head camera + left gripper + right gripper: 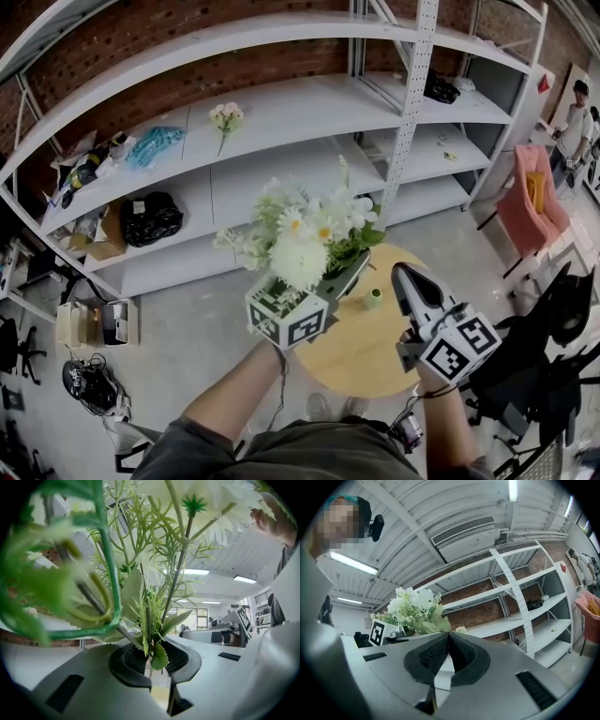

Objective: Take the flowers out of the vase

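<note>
White flowers (305,234) upright, stems in left tool (152,658).

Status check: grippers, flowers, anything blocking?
Left gripper shut on flowers by the stems. Right gripper shut, empty, apart from them. Flowers held up over table. Nothing blocking seen.

The flowers (309,234) crowd the air above the round table (347,361), and the right gripper (405,274) hangs near the small vase (373,298). The table's near side lies bare. The shelves (281,112) stand well behind.
</note>
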The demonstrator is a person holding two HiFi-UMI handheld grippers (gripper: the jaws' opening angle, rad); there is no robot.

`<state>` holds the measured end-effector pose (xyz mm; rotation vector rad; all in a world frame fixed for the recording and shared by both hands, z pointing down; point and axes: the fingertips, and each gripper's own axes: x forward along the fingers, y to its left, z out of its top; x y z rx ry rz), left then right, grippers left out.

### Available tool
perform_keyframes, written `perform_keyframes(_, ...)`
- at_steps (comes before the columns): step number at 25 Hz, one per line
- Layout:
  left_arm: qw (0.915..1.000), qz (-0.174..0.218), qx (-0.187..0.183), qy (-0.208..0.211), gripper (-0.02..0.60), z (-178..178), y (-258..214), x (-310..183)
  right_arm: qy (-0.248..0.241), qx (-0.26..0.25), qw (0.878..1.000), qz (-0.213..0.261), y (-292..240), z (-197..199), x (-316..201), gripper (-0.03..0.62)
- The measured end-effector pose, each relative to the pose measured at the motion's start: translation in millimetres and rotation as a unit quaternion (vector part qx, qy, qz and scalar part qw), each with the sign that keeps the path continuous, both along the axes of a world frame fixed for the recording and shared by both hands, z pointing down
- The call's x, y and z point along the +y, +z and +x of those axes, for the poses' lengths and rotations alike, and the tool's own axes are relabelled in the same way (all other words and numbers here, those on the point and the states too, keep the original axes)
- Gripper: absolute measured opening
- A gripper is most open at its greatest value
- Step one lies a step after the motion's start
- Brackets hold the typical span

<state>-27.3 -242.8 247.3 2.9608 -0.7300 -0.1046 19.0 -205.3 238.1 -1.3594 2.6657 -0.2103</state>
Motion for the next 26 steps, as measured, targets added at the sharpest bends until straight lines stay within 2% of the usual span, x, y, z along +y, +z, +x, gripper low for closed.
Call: perform_keyframes(26,0.9999,-0.006,-0.008,-0.011,0.052,-1.8,7.4,-10.9,-0.010,-0.009,1.000,-0.012,8.3,-1.1,-11.7,0.014)
